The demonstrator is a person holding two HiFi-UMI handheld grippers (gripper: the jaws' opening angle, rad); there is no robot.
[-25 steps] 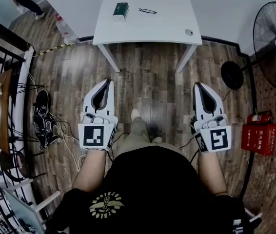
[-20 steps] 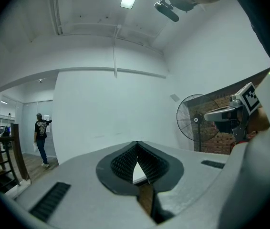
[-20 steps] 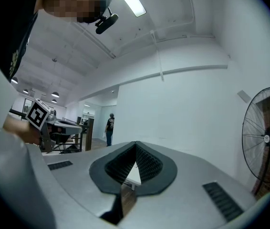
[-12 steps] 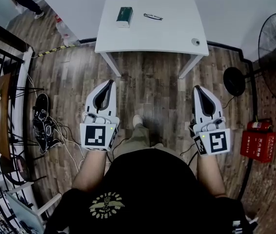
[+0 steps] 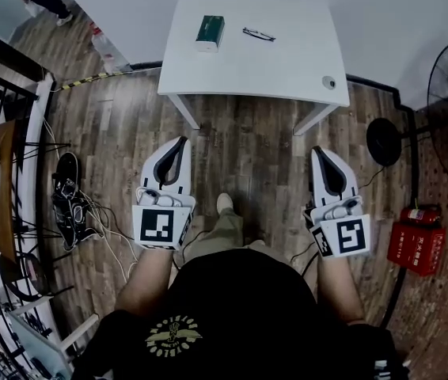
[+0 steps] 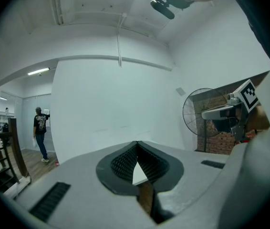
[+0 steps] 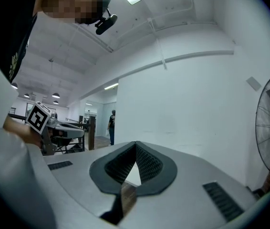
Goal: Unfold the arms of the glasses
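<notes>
Two claws hang above the wooden floor (image 5: 244, 145) in front of the person, the left claw (image 5: 180, 141) and the right claw (image 5: 317, 151), each pressed together with nothing between its pads. The glasses (image 5: 259, 34) lie on the far part of the white surface (image 5: 287, 66), just to the right of a green box (image 5: 210, 30) and well apart from both claws. A small round object (image 5: 330, 81) sits near the surface's near right corner.
</notes>
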